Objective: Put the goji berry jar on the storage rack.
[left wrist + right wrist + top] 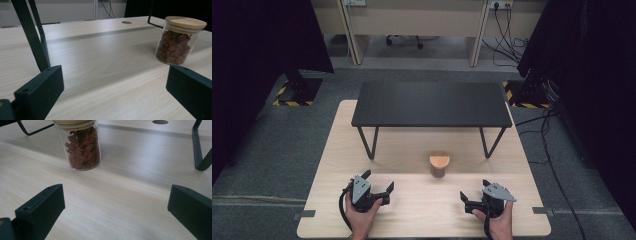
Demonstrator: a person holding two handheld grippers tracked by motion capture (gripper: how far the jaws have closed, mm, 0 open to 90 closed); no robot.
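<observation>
**Jar mid-worktop, both grippers wide open at near edge**

Jar point(439, 164) stands upright near centre of the worktop point(327, 165), just in front of the black stand point(429, 103), nearer its right legs than its left. Glass, wood lid point(186, 22), filled w/ small red-brown pieces point(83, 147). Nothing touches it.

Left gripper point(378, 185) sits by the near edge, left of centre, held in left hand point(362, 215). Jaws spread wide, nothing between them but bare wood. In left gripper view the jar is ahead and off to the right, beyond the right jaw; a stand leg point(31, 32) rises behind the left jaw.

Right gripper point(474, 195) by the near edge, right of centre, in right hand point(499, 222). Jaws also wide apart, empty. In right gripper view the jar is ahead, upper left; another stand leg point(200, 150) at upper right.

Grippers well apart from each other, jar between and beyond them.
</observation>
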